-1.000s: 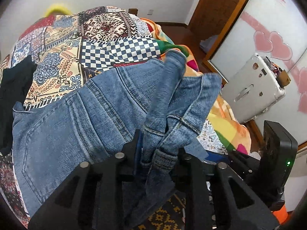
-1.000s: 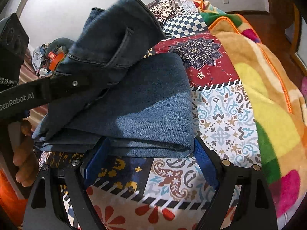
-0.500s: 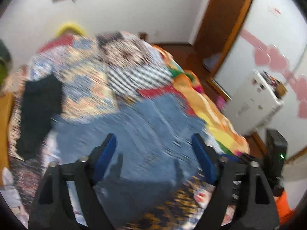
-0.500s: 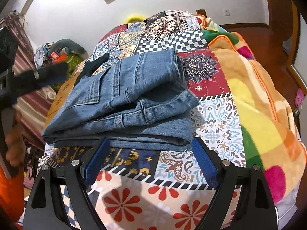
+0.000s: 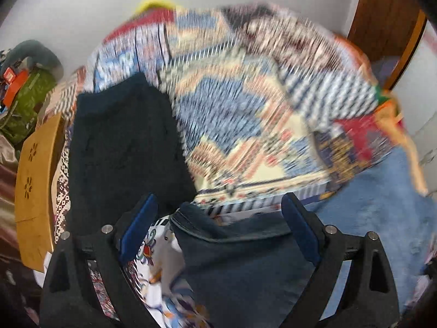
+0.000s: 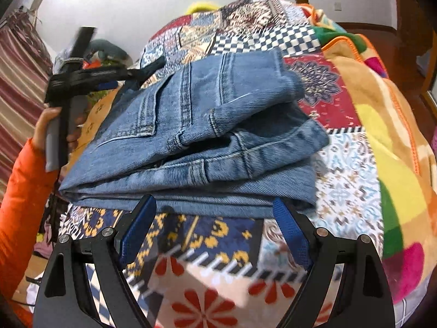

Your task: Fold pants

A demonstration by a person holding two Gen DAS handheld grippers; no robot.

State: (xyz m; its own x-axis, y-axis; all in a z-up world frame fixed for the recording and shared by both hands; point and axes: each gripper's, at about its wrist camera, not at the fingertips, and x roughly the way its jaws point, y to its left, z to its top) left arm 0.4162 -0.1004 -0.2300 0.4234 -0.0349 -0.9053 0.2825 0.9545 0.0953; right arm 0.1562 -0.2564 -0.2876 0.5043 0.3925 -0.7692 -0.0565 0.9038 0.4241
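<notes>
The bed (image 6: 363, 164) carries the folded jeans (image 6: 196, 136) directly ahead of your right hand-held gripper (image 6: 214, 229), long axis across its fingers, left to right. This gripper is released and nearer to the stack. Your left hand-held gripper (image 5: 218, 224) is also released and points at a black garment (image 5: 123, 147); the blur there probably hides detail. No brand or writing is readable.

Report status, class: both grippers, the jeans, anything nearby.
Left gripper open, empty. Right gripper open, empty. Jeans folded on quilt. Black garment beside, apart.
</notes>
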